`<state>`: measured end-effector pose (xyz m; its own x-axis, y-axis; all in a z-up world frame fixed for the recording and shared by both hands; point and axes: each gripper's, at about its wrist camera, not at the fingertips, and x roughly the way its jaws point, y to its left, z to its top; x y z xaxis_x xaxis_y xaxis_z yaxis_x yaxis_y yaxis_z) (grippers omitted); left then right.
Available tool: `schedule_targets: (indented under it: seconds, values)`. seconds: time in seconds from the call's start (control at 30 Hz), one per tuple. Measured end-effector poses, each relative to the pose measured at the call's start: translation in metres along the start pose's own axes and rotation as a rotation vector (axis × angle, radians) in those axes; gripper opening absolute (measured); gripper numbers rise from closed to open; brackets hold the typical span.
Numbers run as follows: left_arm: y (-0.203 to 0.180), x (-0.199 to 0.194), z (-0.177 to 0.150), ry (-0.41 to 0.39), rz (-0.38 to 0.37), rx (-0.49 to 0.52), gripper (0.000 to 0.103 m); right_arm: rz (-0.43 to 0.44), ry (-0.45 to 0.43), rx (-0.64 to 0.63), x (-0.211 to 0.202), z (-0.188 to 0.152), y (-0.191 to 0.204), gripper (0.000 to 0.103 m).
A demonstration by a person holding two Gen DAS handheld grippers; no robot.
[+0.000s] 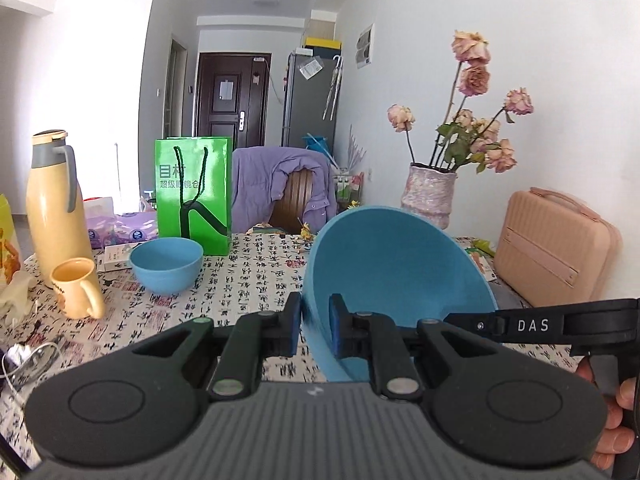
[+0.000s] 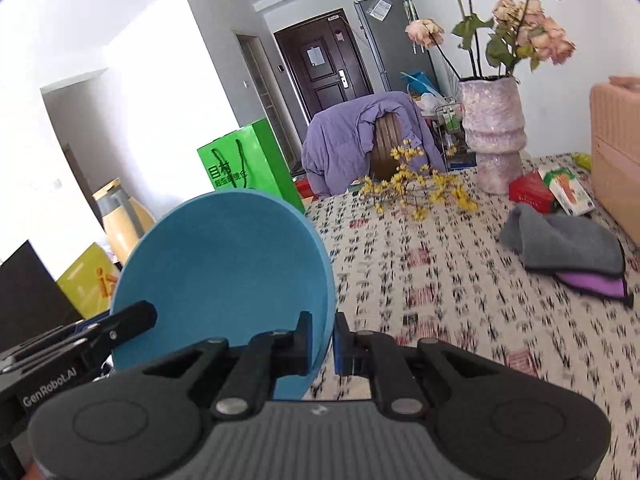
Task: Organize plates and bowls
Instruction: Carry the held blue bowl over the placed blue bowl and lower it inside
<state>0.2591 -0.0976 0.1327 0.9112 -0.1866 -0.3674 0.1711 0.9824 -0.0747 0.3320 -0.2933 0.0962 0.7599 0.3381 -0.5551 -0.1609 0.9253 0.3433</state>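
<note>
A large blue bowl point(image 1: 392, 264) is held tilted above the table, gripped at both sides. My left gripper point(image 1: 315, 326) is shut on its near rim. My right gripper point(image 2: 323, 342) is shut on the opposite rim; the same bowl fills the left of the right wrist view point(image 2: 224, 268). The right gripper's arm shows at the right of the left wrist view point(image 1: 560, 324), and the left gripper at the lower left of the right wrist view point(image 2: 80, 336). A second, smaller blue bowl point(image 1: 166, 265) stands upright on the patterned tablecloth point(image 1: 256, 276), to the left.
Left: a yellow mug point(image 1: 78, 294), a yellow thermos point(image 1: 54, 204), a green paper bag point(image 1: 194, 194). Right: a vase of dried roses point(image 1: 430, 194), a pink case point(image 1: 556, 250), folded grey and purple cloths point(image 2: 568, 246), small boxes point(image 2: 552, 192). Yellow flowers point(image 2: 416, 188) lie on the table's far side.
</note>
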Motion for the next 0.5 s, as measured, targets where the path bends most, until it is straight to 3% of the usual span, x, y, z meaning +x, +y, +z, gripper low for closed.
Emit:
schedule_targets:
  seconds: [0.5]
  values:
    - [-0.015,-0.061,-0.059,-0.035,-0.016,-0.008,0.015,-0.034,-0.077,-0.061,-0.063,-0.082,0.005,0.012]
